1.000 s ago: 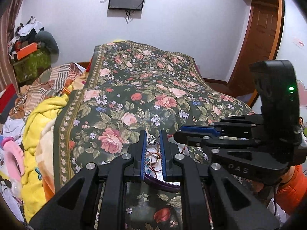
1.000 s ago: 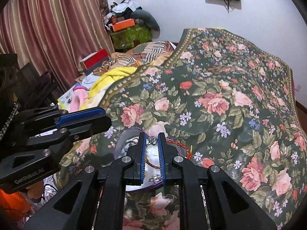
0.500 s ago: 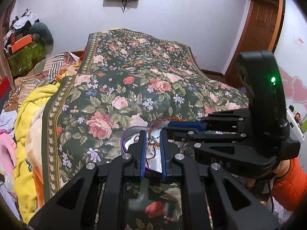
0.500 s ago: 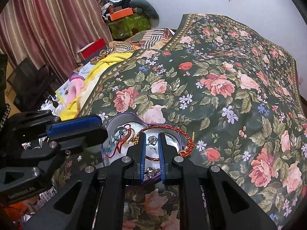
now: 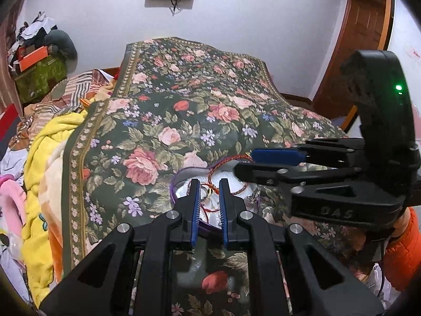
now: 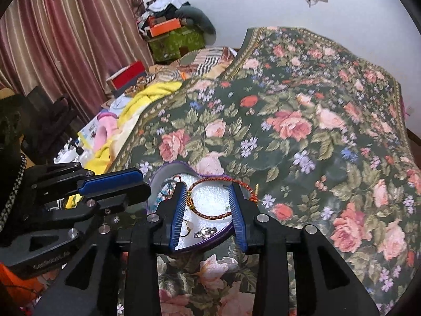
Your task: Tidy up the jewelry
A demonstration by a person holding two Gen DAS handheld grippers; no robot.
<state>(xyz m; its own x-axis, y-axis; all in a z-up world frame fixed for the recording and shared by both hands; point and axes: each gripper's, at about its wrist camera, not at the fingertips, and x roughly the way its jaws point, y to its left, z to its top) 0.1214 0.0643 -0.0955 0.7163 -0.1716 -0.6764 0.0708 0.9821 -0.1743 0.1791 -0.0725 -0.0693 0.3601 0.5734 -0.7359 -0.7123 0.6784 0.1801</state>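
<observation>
From the left wrist, the left tongs (image 5: 208, 184) hang above the heart-shaped tin (image 5: 176, 181) on the floral bedspread (image 5: 184, 105), their fingers slightly parted around nothing; the right tongs (image 5: 243, 162) reach over the tin's far edge. From the right wrist, the right tongs (image 6: 207, 187) stand spread wide over the tin (image 6: 160, 176), framing the red braided bracelet (image 6: 200, 210) inside; rings (image 6: 205, 231) lie nearer.

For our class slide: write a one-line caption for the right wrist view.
Open right tool above a heart-shaped tray holding a red bracelet and rings on a floral bedspread.
</observation>
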